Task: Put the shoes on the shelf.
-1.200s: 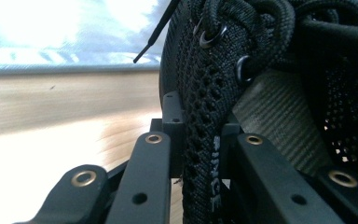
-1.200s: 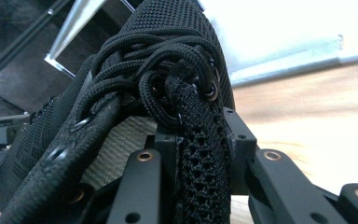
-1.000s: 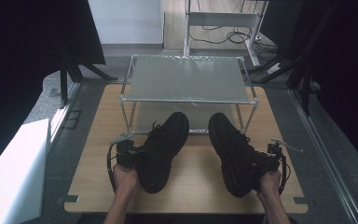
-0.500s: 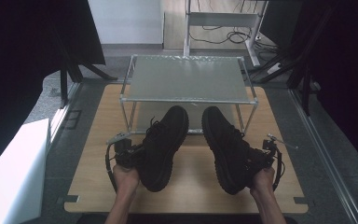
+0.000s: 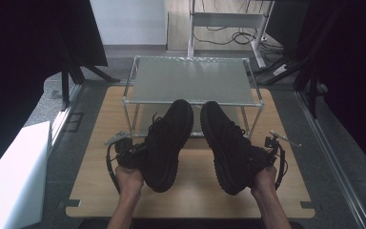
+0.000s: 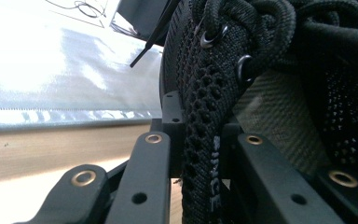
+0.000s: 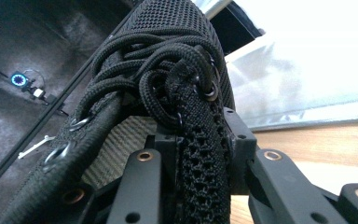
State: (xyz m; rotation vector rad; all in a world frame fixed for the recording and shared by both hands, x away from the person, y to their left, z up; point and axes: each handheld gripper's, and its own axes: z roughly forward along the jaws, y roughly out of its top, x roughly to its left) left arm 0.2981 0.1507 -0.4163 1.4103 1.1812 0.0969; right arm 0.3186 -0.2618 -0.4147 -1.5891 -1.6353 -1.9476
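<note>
High view: two black shoes over the wooden counter [image 5: 95, 191], both just in front of the metal-framed glass shelf [image 5: 190, 81], toes pointing at it and reaching its front rail. Left shoe [image 5: 167, 143] sits left of the shelf's middle, right shoe [image 5: 228, 145] right of it, a narrow gap between the toes. Left claw [image 5: 136, 153] at the left shoe's outer side near the collar, right claw [image 5: 262, 157] at the right shoe's outer side; a hand behind each. White box [image 5: 9, 181] well left of the shelf, off the counter. Jaw contact is too small to read from up here. Left gripper view: close up, jaws clamped on the knit side wall of the left shoe [image 6: 205, 140], one jaw outside, one inside the collar; laces and eyelets above, shelf's glass top bright in the left background. Left claw closed tight on that wall. Right gripper view: same grip mirrored, jaws pinching the right shoe [image 7: 200, 158] side wall beside the lace eyelets, laces bunched above, shelf glass bright at right, dark floor at left. Right claw closed on the shoe wall.
</note>
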